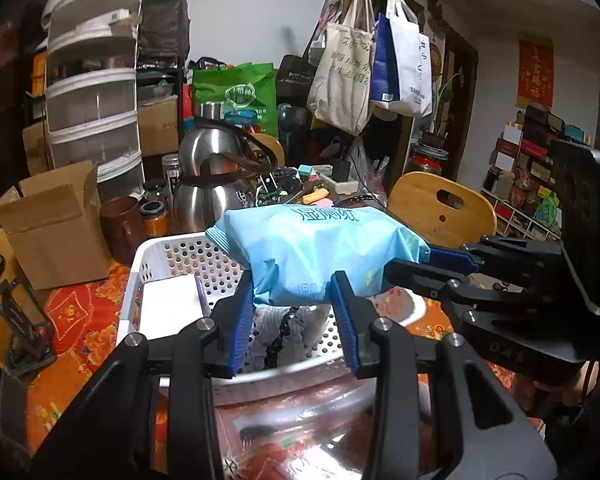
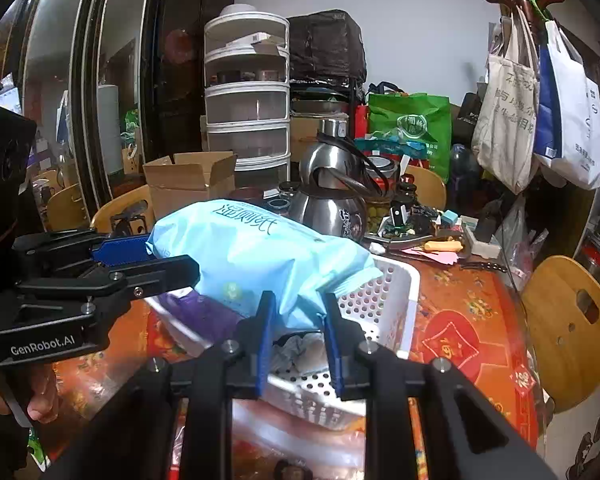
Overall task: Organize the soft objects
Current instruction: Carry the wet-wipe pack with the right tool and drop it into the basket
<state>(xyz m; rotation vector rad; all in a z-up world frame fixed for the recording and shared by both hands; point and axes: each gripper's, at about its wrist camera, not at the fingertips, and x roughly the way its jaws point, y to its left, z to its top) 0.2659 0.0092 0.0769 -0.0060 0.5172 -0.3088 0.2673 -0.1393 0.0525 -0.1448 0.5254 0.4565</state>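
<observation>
pale blue plastic, soft and crinkled, makes up the wet-wipe pack point(image 1: 316, 256) held in the air over the white perforated basket point(image 1: 172, 260). its printed chinese characters face the cameras upside down, and a small round green mark sits on its underside. the left gripper point(image 1: 292, 312) clamps the pack's lower middle fold between blue ribbed pads, and the right gripper point(image 2: 296, 320) pinches the pack's sealed end, so both are grasping the same pack. "genrobot.ai" is printed in white on the left gripper's black body in the right wrist view. inside the basket lie a white box point(image 1: 172, 304) and dark grey cloth point(image 1: 300, 332). the basket sits on the bench's red-orange floral cover point(image 2: 468, 320), with steel kettles point(image 2: 332, 196) and a cardboard box point(image 1: 56, 232) close behind its far rim.
</observation>
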